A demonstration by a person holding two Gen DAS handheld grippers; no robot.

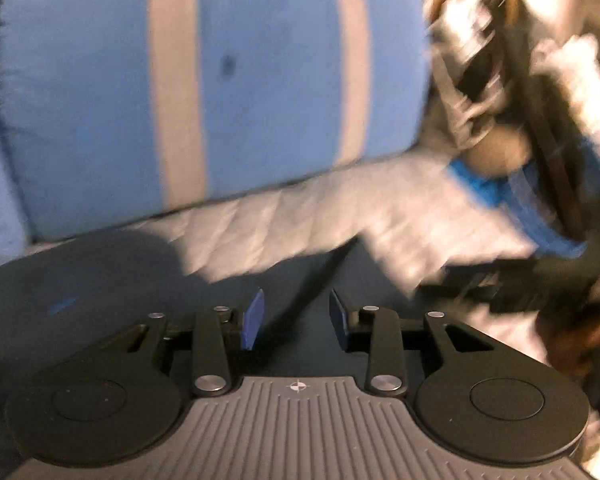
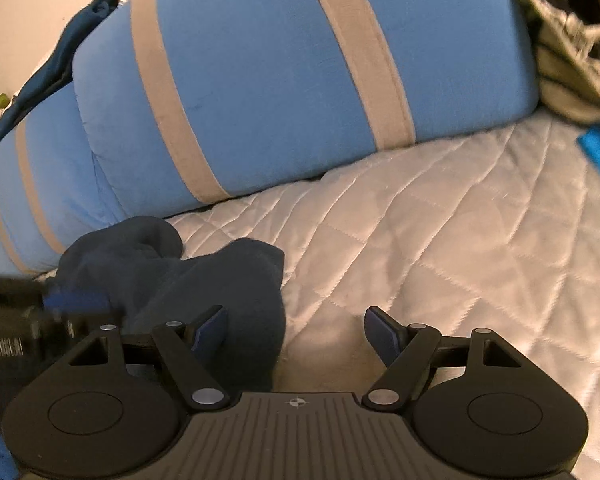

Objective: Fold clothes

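Two grippers are working over a dark navy garment point(image 2: 204, 280) that is lying bunched on the white quilted bedcover point(image 2: 440, 220), at the foot of a blue pillow with grey stripes point(image 2: 280, 72).

On the left, the left gripper point(image 1: 296, 318) is hovering over the dark cloth with its pads parted a little and nothing visibly pinched between them; a close from here is risking a miss or a catch of one layer only, because the cloth beneath is in shadow and blurred.

Further right, the right gripper point(image 2: 294, 334) is standing wide and released, its left pad over the garment's edge and its right pad over bare quilt. Closing there is likely to take quilt with cloth.

The pillow is walling the far side close behind the garment, and a beige heap of clothes point(image 2: 572, 40) is crowding the right corner, so free flat room is lying mainly on the quilt to the right.
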